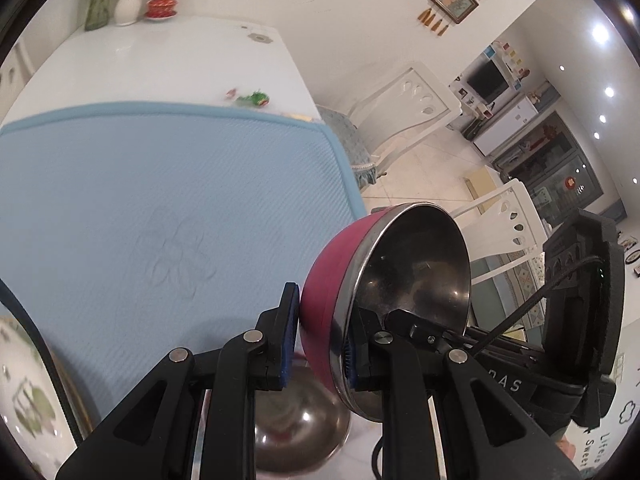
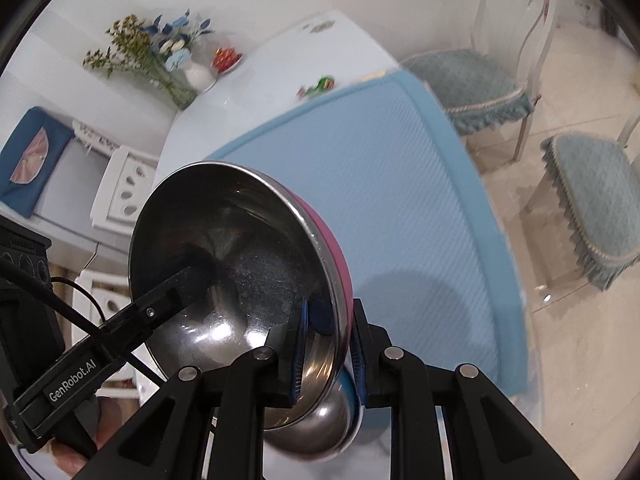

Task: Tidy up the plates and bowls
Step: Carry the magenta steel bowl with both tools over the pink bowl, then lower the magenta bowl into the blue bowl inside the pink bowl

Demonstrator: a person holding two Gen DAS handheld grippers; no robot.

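Observation:
A bowl point(image 1: 328, 276), pink outside and steel inside, hangs tilted on its side above the blue mat point(image 1: 160, 200). My left gripper point(image 1: 320, 332) is shut on its rim, one pad on the pink wall and one inside. My right gripper point(image 2: 328, 344) is shut on the rim of the same bowl point(image 2: 240, 248) from the other side. Each view shows the other gripper's finger reaching into the bowl. Under the held bowl a second steel bowl point(image 1: 300, 420) with a blue outside point(image 2: 320, 428) sits on the table.
A flower-patterned white plate point(image 1: 24, 400) lies at the mat's left edge. Vases with flowers point(image 2: 160, 56), a red lidded dish point(image 1: 161, 5) and small sweets point(image 1: 252, 98) stand on the far white table point(image 1: 160, 60). White chairs with blue cushions point(image 2: 472, 80) stand beside the table.

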